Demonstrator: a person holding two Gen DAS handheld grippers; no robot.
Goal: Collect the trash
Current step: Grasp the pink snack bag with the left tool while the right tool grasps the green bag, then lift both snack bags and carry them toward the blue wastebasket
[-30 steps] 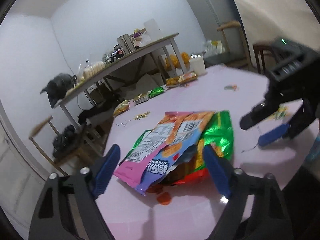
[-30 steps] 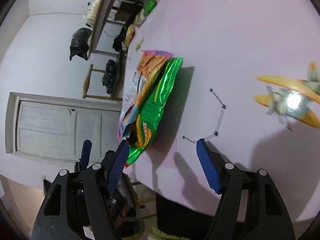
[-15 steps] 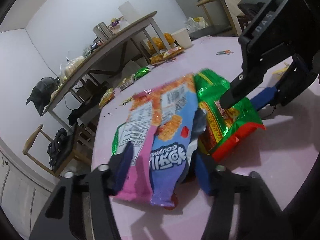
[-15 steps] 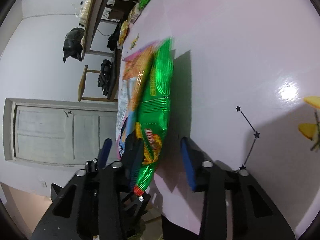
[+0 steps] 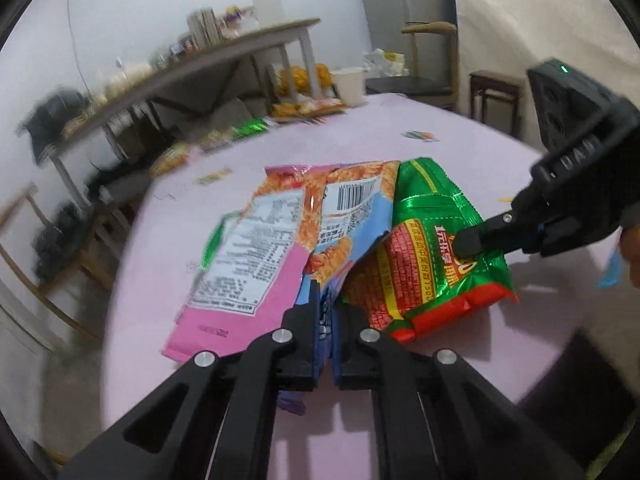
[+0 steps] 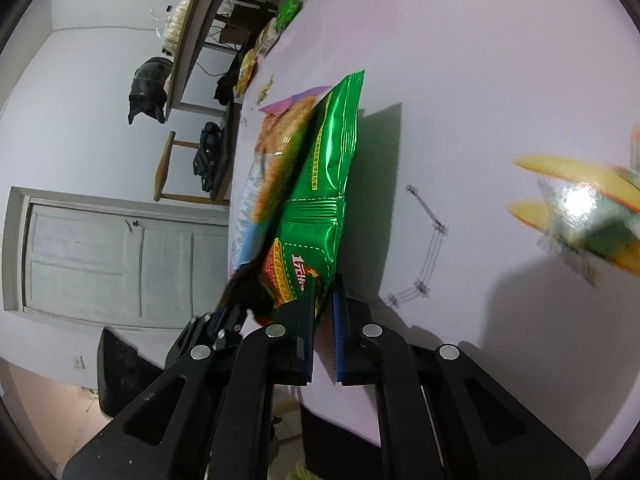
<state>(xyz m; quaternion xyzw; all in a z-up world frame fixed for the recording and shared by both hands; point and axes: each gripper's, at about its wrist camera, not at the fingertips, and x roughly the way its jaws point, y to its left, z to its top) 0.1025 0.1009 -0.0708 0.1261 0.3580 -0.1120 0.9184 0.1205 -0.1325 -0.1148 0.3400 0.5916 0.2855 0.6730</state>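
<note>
Two empty snack bags lie overlapped on the pink table (image 5: 460,152). The pink and blue bag (image 5: 260,240) is on the left and the green foil bag (image 5: 428,216) on the right. My left gripper (image 5: 326,320) has its jaws closing, and the blue pads pinch the near edge of the pink and blue bag. My right gripper (image 6: 323,304) is closing too, its pads pressed on the near corner of the green foil bag (image 6: 328,168). In the left wrist view the right gripper (image 5: 476,246) reaches in from the right, its upper finger lying on the green bag.
A yellow wrapper (image 6: 580,208) lies to the right of the bags. Small wrappers (image 5: 418,135), a green packet (image 5: 250,128), yellow packets (image 5: 308,108) and a white cup (image 5: 350,86) sit near the table's far edge. A cluttered long table (image 5: 200,64) and chairs (image 5: 428,32) stand beyond.
Both grippers went from wide open to closed, the left on the pink and blue bag and the right on the green bag. The left gripper dipped toward the bags.
</note>
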